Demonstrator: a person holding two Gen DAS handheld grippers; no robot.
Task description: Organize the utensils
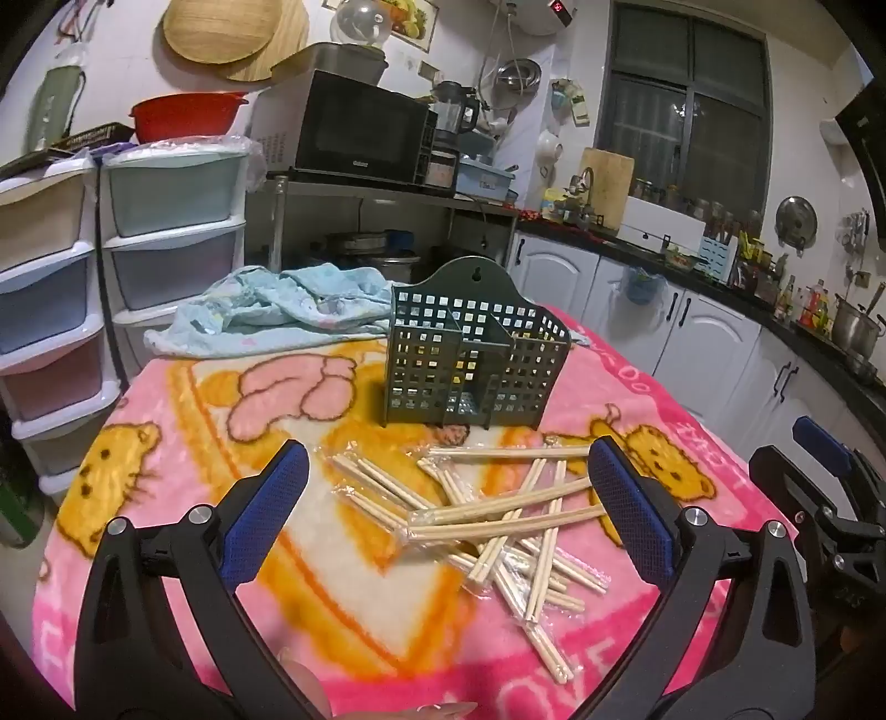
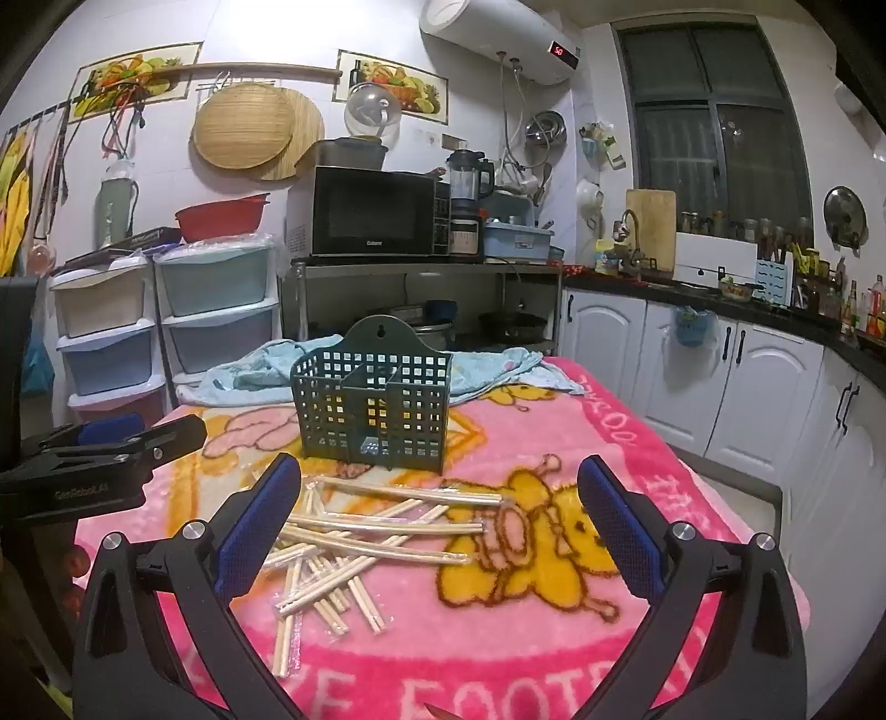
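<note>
Room: cluttered kitchen; counter under a pink cartoon fleece blanket (image 1: pixel 166 399).
Left wrist view: left gripper (image 1: pixel 448 493) fingers wide, empty, above the scattered plastic-wrapped wooden chopsticks (image 1: pixel 498 515); criss-crossed pile could snag several.
Right wrist view: right gripper (image 2: pixel 440 512) fingers wide, empty; light green perforated plastic utensil holder (image 2: pixel 374 399) beyond the pile might tip.

We read "50" in red digits on the white water heater (image 2: pixel 501 41) high on the far wall, "GenRobot.AI" on the left gripper (image 2: pixel 99 443) body at the near left, and large white letters "FOOT" on the pink blanket (image 2: pixel 637 443) near edge.
</note>
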